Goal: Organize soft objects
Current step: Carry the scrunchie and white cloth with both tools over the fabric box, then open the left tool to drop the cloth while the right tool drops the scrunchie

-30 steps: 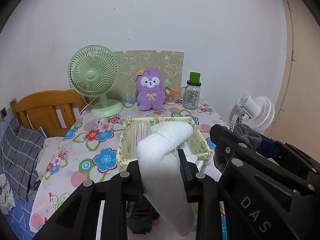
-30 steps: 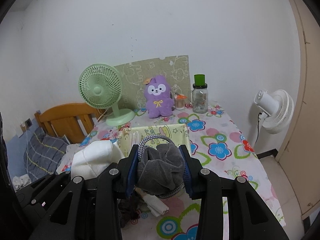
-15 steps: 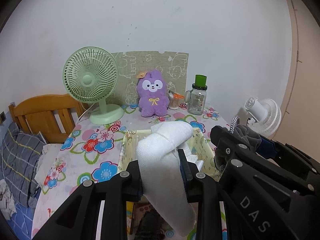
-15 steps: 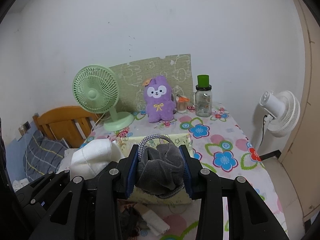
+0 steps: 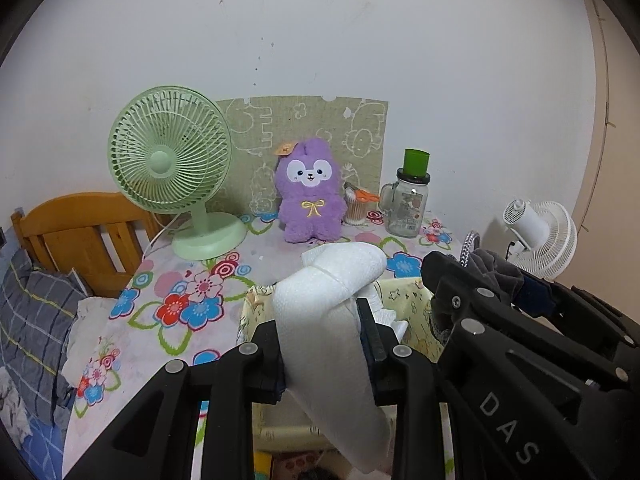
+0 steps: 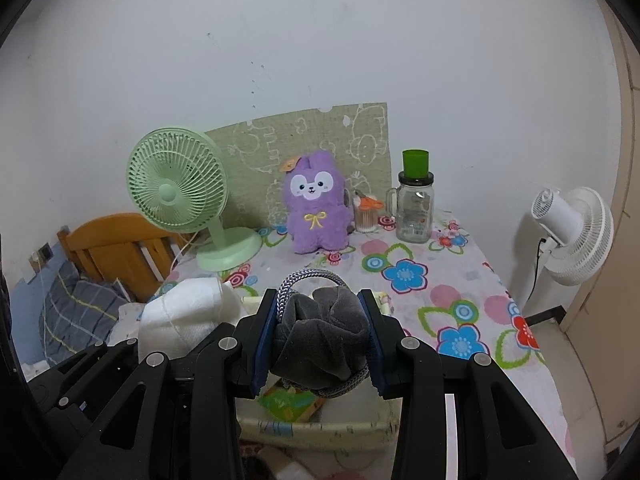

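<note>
The left gripper [image 5: 324, 336] clenches a white sock [image 5: 332, 320] — the right gripper [image 6: 322, 340] grips a grey cloth [image 6: 320, 340]. Both hang over the basket [image 6: 320, 426]; a plush [image 5: 310, 196] sits at 12 o'clock.

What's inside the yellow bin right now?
In the yellow bin a green printed item and something white show. The white sock, gray cloth and both grippers cover the rest.

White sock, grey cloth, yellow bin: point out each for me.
white sock [image 5: 320, 320]: left wrist view, middle of its body.
grey cloth [image 6: 324, 332]: right wrist view, bunched centre.
yellow bin [image 6: 320, 428]: right wrist view, near wall.
</note>
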Demonstrator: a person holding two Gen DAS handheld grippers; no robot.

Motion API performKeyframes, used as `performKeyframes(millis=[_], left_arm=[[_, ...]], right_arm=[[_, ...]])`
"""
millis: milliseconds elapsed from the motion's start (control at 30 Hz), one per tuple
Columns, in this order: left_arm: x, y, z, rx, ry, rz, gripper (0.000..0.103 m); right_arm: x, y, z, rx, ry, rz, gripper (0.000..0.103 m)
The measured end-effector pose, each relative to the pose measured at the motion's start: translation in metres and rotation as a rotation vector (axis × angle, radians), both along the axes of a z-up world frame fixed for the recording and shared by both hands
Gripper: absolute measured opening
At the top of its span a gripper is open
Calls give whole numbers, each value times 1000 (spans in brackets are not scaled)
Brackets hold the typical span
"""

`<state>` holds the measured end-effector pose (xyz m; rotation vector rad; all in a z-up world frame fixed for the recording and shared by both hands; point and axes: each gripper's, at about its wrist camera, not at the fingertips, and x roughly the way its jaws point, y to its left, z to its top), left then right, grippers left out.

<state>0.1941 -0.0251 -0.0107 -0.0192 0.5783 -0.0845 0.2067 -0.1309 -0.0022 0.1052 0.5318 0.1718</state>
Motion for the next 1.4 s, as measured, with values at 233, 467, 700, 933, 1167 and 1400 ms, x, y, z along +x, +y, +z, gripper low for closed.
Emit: performKeyframes(millis=[233,467,700,933,1167,1400], left_arm=[[25,2,-7,2,10,0,29],[45,7,-22,-2,56,24,44],[57,9,-39,-10,111,8,79],[66,10,-50,9,138,8,87],[73,11,-57,14,160,5,91],[75,13,-59,-1,165,0,94]], right_arm=[[27,2,-7,10,16,-1,43],[50,7,-22,-2,44,-6,43],[67,11,-38,-19,83,-6,43],[81,14,-55,-22,125,-2,43],[92,18,-64,-38,152,7,45],[91,19,-65,-52,130,-2,84]])
